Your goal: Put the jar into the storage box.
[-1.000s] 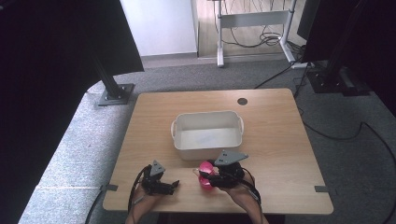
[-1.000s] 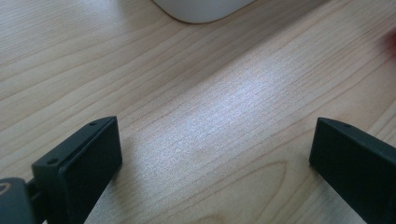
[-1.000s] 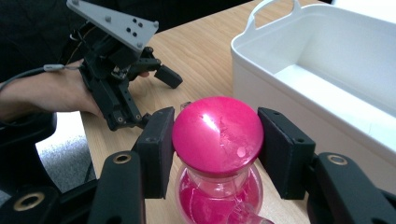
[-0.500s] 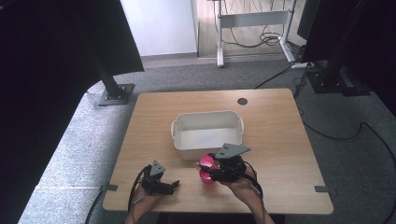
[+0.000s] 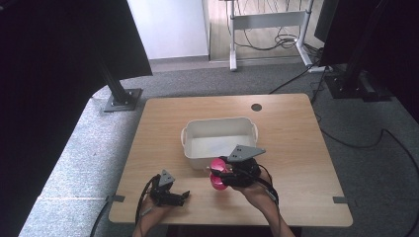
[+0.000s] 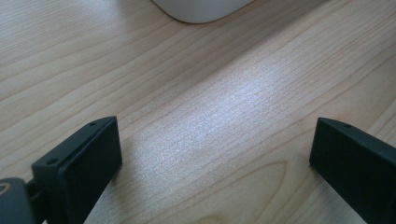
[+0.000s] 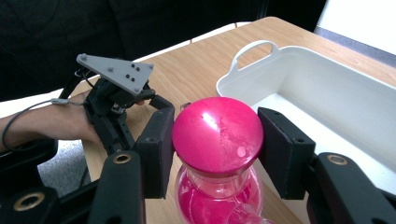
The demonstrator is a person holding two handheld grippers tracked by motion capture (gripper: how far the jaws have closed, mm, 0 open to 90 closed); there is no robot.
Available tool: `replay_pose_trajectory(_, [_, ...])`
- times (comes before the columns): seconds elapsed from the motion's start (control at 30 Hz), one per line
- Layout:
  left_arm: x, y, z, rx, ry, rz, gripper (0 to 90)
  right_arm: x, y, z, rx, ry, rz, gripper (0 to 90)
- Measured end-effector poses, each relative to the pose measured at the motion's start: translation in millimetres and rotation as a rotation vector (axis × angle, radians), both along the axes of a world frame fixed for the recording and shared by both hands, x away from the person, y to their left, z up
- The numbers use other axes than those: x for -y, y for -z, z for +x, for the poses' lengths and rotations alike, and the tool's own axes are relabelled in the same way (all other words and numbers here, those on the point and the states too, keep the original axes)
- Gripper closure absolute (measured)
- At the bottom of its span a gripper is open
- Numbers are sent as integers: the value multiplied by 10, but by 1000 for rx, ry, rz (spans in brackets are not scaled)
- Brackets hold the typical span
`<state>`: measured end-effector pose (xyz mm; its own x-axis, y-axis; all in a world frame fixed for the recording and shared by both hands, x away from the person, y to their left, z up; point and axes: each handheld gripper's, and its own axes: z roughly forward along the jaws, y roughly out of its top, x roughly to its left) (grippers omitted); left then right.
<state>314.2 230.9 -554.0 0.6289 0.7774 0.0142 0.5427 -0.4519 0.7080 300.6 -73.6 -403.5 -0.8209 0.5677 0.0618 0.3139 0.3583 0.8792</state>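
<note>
Right gripper (image 7: 215, 140): in its own view I see the two flat black jaws pressed against either side of a pink hourglass (image 7: 215, 135), gripping it at its round, glossy cap; below the cap the clear glass bulb holds pink sand. In the high view this gripper (image 5: 221, 174) sits just below centre of the frame, its grey three-cornered plate on top, with the hourglass (image 5: 216, 173) held just beside the near wall of the tub.

Left gripper (image 6: 212, 154): in its own view I see the matte black jaws standing wide apart at the lower corners of the frame, with nothing but bare wood grain between them. In the high view it (image 5: 182, 196) rests low at lower left of the frame, near the table's front edge, well apart from the hourglass.

Tub (image 5: 219, 124): a white, smooth plastic rectangle with rounded corners and a loop handle at each short end, lying at the centre of the frame; its inside appears empty.

Table (image 5: 296, 143): pale wood-grain top with rounded corners and a small dark round disc (image 5: 256, 106) toward its upper right.
</note>
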Motion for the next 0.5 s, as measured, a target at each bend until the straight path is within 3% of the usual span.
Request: replay_pose_trajectory(0.5, [0, 0, 0, 0, 1, 0, 20, 9, -221, 107, 28, 20, -12, 478])
